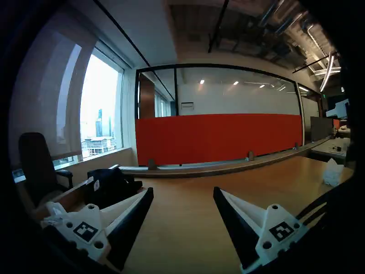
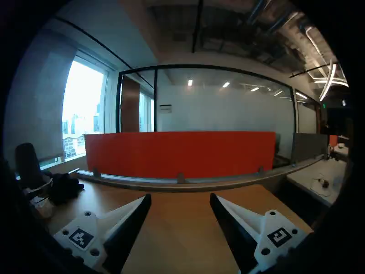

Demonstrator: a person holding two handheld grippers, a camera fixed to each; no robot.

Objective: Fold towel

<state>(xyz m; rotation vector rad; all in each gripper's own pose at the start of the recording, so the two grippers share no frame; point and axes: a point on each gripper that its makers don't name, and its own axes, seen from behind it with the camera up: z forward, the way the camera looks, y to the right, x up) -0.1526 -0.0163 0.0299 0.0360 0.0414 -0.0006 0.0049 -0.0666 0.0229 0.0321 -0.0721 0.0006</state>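
Note:
In the left gripper view my left gripper [image 1: 183, 192] is open above a bare wooden desk [image 1: 182, 228], nothing between its white and black fingers [image 1: 132, 214]. A crumpled white cloth-like thing [image 1: 333, 172] lies at the desk's far right; I cannot tell if it is the towel. In the right gripper view my right gripper [image 2: 180, 197] is open too, over the same kind of wooden desk [image 2: 180, 237], with nothing between its fingers [image 2: 232, 223].
An orange partition [image 1: 219, 137] runs along the desk's far edge, also seen as the orange partition [image 2: 182, 153]. A black bag [image 1: 109, 185] sits at the left; another dark bag [image 2: 64, 187] lies left. A black office chair [image 1: 34, 164] stands by the window. A neighbouring desk [image 2: 319, 176] holds cables.

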